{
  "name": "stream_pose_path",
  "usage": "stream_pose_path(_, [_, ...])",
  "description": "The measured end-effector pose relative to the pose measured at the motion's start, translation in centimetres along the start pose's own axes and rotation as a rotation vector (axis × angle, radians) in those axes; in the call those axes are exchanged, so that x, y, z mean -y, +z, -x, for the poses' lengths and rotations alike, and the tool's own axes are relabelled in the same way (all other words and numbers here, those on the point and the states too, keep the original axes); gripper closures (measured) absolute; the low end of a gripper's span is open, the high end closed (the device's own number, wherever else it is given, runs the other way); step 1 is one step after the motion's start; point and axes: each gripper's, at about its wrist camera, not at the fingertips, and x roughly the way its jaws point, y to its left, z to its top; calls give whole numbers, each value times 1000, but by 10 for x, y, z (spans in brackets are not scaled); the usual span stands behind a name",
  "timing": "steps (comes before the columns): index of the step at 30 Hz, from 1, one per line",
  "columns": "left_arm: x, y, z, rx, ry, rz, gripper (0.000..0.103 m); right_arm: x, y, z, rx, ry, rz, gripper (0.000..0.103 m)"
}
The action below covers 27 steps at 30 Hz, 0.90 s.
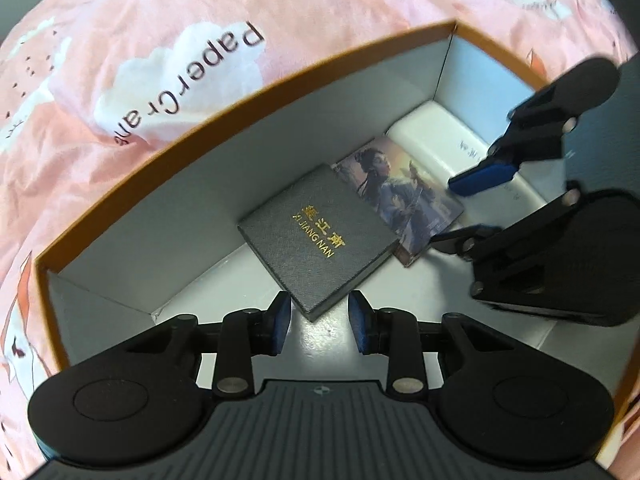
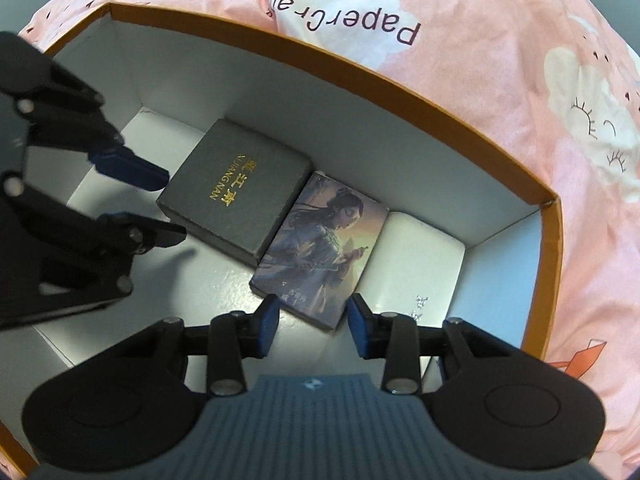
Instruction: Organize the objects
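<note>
1. Left gripper (image 1: 320, 322) points steeply down into the orange-rimmed box (image 1: 224, 92). Jaws stand narrowly apart, nothing pressed between the pads; the near corner of the grey case (image 1: 316, 236) sits just ahead of the gap.
2. Grey case: gold lettering, lying flat on the box floor. In the left wrist view its long axis runs diagonally, from just ahead of the left gripper up and left.
3. Picture box (image 1: 404, 196) (painted figure on the lid) lies flat, edge to edge with the grey case on its right, long axes roughly parallel.
4. White box (image 1: 440, 128) lies beyond the picture box, in the far right corner.
5. Right gripper (image 2: 314, 322) also points down; jaws partly open, holding nothing. The picture box's near corner (image 2: 320, 252) lies just ahead of its gap, long axis slanting up and right.
6. Pink printed fabric (image 1: 160, 32) surrounds the box.
</note>
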Motion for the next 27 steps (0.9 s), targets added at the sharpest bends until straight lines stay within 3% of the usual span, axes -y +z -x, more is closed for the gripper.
stream_pose_path(6, [-3,-5,51,226,41,123,66,0,-13,18,54,-6,-15,65])
stream_pose_path(13, [35,-65,118,438,22,235,67,-21,-46,83,289,38,-83,65])
stream_pose_path(18, [49,-96,135,466,-26,255,66,-28,-87,122,444,71,-180,65])
stream_pose_path(22, [58,-119,142,483,-25,282,66,-49,-118,149,548,23,-216,63])
stream_pose_path(27, [68,-142,145,494,-33,276,66,-62,-154,161,575,7,-225,62])
